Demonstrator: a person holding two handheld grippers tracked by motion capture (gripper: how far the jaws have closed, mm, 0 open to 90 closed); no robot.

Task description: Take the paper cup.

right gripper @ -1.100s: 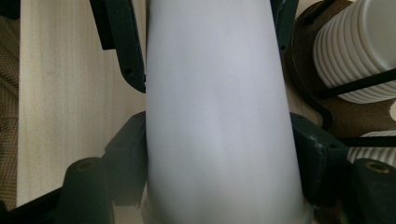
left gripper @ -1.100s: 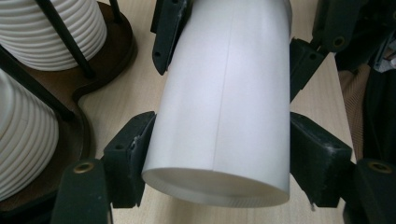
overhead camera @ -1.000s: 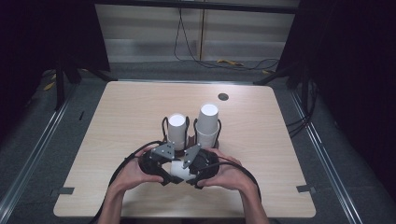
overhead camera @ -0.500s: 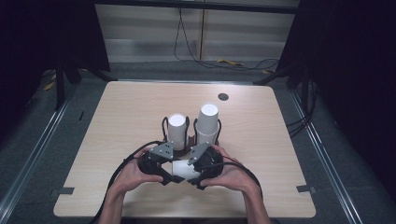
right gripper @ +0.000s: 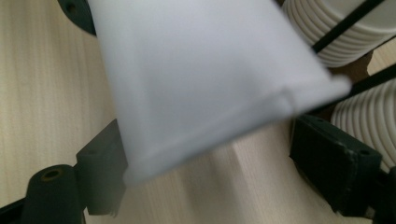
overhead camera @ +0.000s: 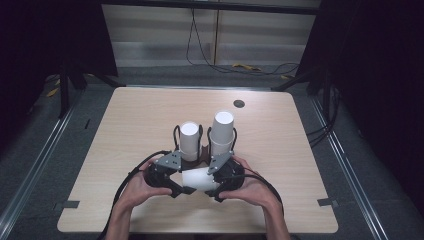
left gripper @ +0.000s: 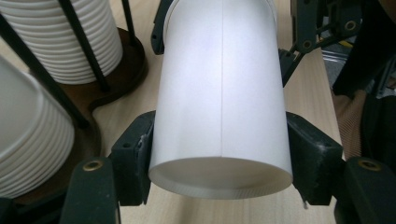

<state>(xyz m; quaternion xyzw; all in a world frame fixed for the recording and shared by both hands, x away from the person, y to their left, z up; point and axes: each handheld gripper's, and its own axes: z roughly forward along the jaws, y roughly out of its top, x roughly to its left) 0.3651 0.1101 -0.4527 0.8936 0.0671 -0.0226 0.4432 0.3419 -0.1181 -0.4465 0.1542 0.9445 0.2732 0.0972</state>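
Left gripper [left gripper: 219,168]: I see fingers clamped on paper cup [left gripper: 222,93].
Right gripper [right gripper: 224,163]: fingers apart; one touches the cup.
Room: cup stacks [overhead camera: 222,132] just ahead; tabletop [overhead camera: 125,120] bare toward its edges.

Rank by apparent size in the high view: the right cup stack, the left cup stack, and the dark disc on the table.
1. Right cup stack, tallest.
2. Left cup stack, slightly shorter.
3. Dark disc, far the smallest.
The stacks stand side by side, so camera nearness hardly matters.

Right gripper view: the white paper cup [right gripper: 205,84] is blurred, its top cut off by the frame. Cup stacks [right gripper: 359,32] are cropped at the right edge. Left gripper view: cup's far end is cut off.
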